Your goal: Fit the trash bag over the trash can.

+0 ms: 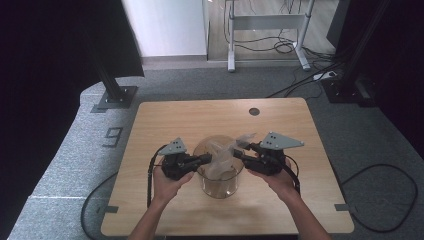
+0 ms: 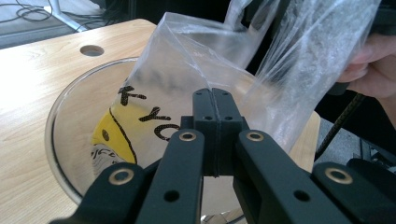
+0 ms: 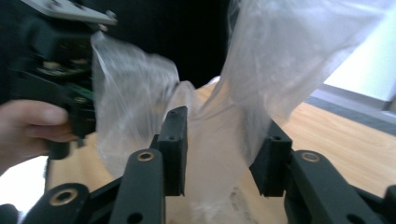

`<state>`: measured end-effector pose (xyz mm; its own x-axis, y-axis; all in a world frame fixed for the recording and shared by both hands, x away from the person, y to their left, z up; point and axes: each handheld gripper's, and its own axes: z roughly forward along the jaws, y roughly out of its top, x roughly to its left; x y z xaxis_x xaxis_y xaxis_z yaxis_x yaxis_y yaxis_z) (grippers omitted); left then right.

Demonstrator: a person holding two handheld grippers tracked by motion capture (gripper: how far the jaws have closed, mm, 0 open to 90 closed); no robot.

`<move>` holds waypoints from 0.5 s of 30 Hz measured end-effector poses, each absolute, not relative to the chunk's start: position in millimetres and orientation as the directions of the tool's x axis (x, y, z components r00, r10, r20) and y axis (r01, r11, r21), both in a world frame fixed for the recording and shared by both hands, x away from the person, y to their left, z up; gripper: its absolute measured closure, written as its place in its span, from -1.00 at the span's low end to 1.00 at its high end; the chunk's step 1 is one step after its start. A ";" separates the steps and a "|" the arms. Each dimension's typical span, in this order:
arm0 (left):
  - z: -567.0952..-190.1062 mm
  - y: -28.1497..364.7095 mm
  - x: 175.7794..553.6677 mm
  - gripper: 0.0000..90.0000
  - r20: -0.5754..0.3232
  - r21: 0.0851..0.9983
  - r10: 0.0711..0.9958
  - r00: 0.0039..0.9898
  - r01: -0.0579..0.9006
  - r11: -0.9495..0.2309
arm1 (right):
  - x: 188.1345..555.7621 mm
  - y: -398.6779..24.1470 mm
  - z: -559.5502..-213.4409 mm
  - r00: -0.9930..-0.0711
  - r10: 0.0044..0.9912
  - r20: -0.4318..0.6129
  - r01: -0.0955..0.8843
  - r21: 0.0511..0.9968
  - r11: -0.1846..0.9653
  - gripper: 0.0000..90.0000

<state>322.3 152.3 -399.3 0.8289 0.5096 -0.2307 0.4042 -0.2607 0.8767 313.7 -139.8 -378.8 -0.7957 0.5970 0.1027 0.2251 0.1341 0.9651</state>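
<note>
Left gripper (image 1: 204,159) is pinching the plastic bag (image 1: 222,156) with jaws closed on its edge; bag is sitting in the glass bowl (image 1: 219,187) mid-bench; right gripper (image 1: 241,152) is straddling film, jaws parted, not pressing; a sideways tug risks tipping the bowl.

Clear plastic bag (image 3: 243,93) between parted black jaws of right gripper (image 3: 222,154), wooden table (image 3: 345,140) behind.

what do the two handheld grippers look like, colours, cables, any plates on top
Both the left gripper and the right gripper are black, with flat rectangular jaw pads on linked bars joined by brass-coloured pivot pins. Each carries a grey three-cornered plate on top and trails a black cable. The person's forearms show no sleeves.
</note>
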 end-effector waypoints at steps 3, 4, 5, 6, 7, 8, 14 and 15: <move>-399.4 152.6 322.0 1.00 -0.231 0.877 0.512 0.828 0.404 -0.259 | 309.8 -139.9 -377.9 -0.809 0.578 0.108 0.228 0.964 0.139 0.39; -399.3 152.5 321.8 1.00 -0.230 0.878 0.513 0.827 0.404 -0.258 | 308.7 -139.2 -377.8 -0.815 0.569 0.113 0.230 0.963 0.139 0.39; -399.2 152.3 321.7 1.00 -0.231 0.878 0.513 0.827 0.404 -0.256 | 307.4 -138.0 -377.7 -0.818 0.563 0.116 0.231 0.963 0.137 0.39; -399.1 152.1 321.6 1.00 -0.231 0.878 0.513 0.827 0.404 -0.256 | 306.2 -136.5 -377.6 -0.823 0.556 0.114 0.229 0.963 0.141 0.39; -399.0 151.8 321.5 1.00 -0.228 0.878 0.514 0.827 0.403 -0.258 | 305.6 -135.6 -377.6 -0.825 0.553 0.112 0.228 0.963 0.144 0.39; -398.9 151.6 321.4 1.00 -0.227 0.879 0.515 0.826 0.402 -0.258 | 305.0 -134.8 -377.5 -0.828 0.550 0.108 0.224 0.963 0.148 0.39; -398.5 154.5 322.3 1.00 -0.226 0.880 0.524 0.821 0.403 -0.251 | 304.2 -145.0 -382.1 -0.805 0.584 0.100 0.231 0.961 0.154 0.36; -398.5 154.9 322.5 1.00 -0.227 0.880 0.525 0.820 0.403 -0.250 | 303.9 -148.4 -383.6 -0.800 0.592 0.099 0.233 0.960 0.154 0.36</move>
